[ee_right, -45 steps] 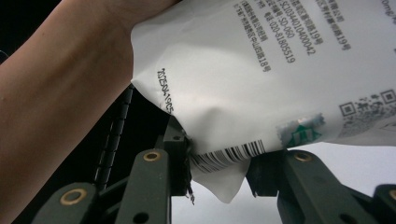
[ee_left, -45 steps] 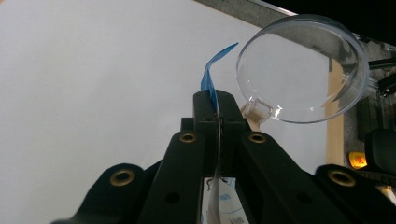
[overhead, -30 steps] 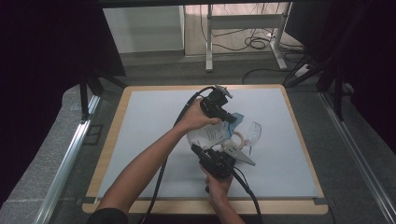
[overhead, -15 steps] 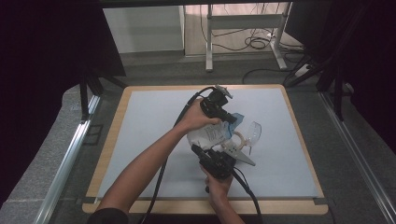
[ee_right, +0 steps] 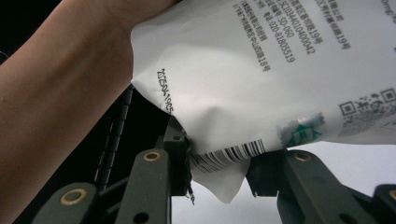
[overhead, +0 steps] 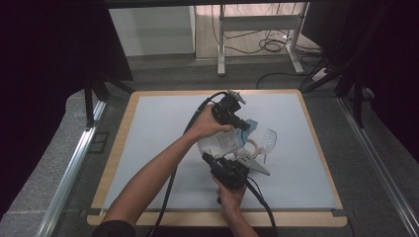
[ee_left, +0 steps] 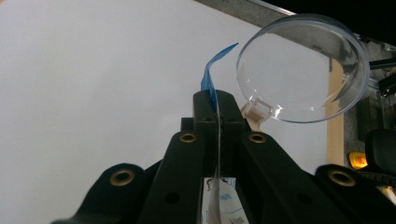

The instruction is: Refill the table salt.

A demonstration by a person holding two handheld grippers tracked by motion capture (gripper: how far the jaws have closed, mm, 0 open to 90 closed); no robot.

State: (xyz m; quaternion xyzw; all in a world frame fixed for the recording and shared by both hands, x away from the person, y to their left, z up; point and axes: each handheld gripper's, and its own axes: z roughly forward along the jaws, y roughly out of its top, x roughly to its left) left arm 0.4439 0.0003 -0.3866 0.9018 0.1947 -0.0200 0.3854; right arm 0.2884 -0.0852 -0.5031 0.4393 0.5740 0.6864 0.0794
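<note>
Pouch (overhead: 223, 143) of white printed plastic hangs above the table (overhead: 148, 128), its long axis running from the left gripper (overhead: 242, 121) at the far end down toward the right gripper (overhead: 228, 160) nearer the person. Left jaws are clamped tight on its blue top edge (ee_left: 211, 79); right jaws pinch the barcode corner (ee_right: 224, 163). Just beside it stands a clear measuring cup (overhead: 266, 140), contents not discernible.

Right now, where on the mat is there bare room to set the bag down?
Bare: the left half of the white mat, between the wooden edge and the forearm, and the far strip behind the left gripper. Crowded: centre-right, where the bag, the clear cup and the right gripper bunch together.
</note>
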